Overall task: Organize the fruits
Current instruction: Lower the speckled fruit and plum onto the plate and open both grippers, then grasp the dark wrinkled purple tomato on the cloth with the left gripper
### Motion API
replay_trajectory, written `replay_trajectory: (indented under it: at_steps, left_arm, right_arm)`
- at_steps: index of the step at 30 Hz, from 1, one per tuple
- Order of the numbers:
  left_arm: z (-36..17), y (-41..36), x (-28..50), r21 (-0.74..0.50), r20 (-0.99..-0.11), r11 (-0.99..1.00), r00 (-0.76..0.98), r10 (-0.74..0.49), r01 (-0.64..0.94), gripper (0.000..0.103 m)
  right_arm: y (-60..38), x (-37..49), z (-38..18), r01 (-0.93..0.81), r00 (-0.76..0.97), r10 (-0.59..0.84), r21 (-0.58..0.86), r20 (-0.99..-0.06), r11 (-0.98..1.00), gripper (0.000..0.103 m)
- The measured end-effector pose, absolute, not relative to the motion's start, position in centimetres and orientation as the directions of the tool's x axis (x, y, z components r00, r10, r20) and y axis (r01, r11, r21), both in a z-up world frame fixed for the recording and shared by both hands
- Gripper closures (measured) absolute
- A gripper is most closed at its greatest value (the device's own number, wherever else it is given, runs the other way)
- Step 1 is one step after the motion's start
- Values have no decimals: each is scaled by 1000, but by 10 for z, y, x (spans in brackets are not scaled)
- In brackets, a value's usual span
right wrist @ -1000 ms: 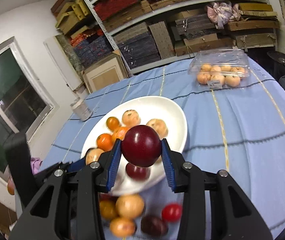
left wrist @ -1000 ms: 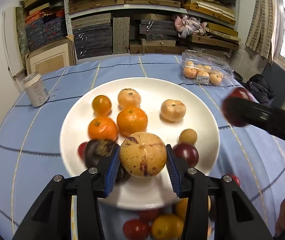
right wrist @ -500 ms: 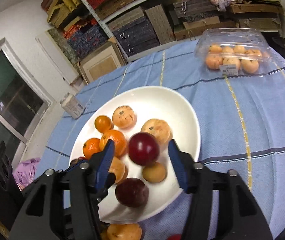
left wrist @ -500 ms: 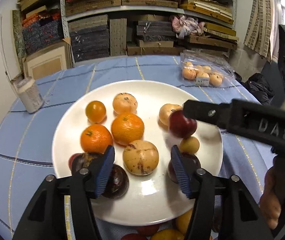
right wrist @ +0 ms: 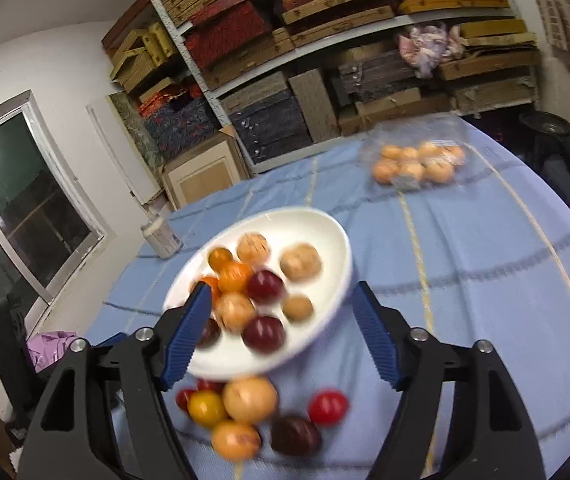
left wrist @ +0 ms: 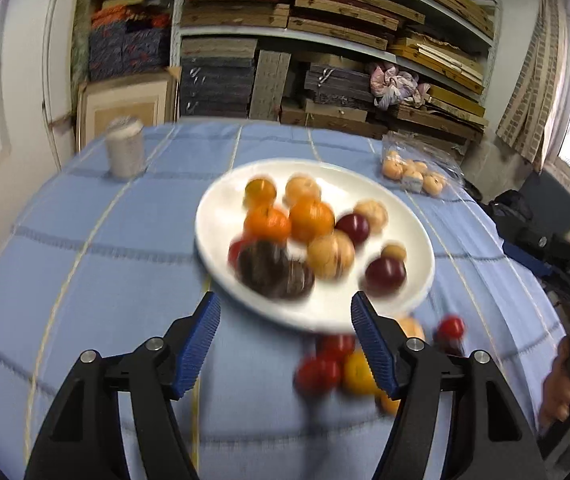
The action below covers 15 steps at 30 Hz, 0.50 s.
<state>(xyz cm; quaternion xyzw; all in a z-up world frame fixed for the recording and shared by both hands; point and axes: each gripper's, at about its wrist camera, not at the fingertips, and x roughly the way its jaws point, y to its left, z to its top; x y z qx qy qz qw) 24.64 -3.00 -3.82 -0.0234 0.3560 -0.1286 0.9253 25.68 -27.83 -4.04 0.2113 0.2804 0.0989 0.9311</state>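
A white plate [left wrist: 221,220] [right wrist: 325,236] on the blue cloth holds oranges [left wrist: 311,218], tan fruits [left wrist: 329,255], dark red plums [left wrist: 352,227] [right wrist: 266,286] and two dark purple fruits [left wrist: 273,270]. Loose fruits lie on the cloth in front of the plate: red ones [left wrist: 319,372] [right wrist: 327,406], yellow ones [right wrist: 207,410] and tan ones [right wrist: 250,399]. My left gripper [left wrist: 285,338] hangs short of the plate's near rim, jaws opening, nothing between them. My right gripper [right wrist: 279,330] is over the plate's near edge, jaws opening too, with no fruit pressed between the pads.
A silver can [left wrist: 124,153] [right wrist: 162,237] stands at the plate's far left. A clear box of small tan fruits [left wrist: 413,170] [right wrist: 417,160] sits at the far right. Shelves of stacked boxes fill the back wall. A hand [left wrist: 561,384] shows at the right edge.
Both grippers let go of their fruit: the tan one and the dark red plum now lie on the plate. Both jaws widened and pulled back from the plate; the left swung leftward.
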Motion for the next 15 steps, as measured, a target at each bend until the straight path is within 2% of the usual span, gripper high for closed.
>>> replay_trajectory:
  at_steps: [2,3,7,12,15]
  left_arm:
    - [-42,-27,221,-142,-647,961,712,-272,238,34]
    - [-43,-27,203,-131,-639,958,717,-279,256,34]
    - [-52,-40,153,-85,-624,939,718,-310,332,29]
    - [-68,-68,124,35,-664,914,693,-281,405,25]
    - [-70,-69,123,35,-660,911,693,-288,412,22]
  right_arm:
    - [-285,240,-55,-16,821,269,449,-504,893,22]
    - [-287,235,-60,7,817,255,450,-517,893,22]
    - [-304,215,-66,52,839,235,502,-491,863,16]
    - [-318,208,-76,88,835,241,552,-495,829,15]
    - [-319,207,-78,100,826,243,556,-508,825,15]
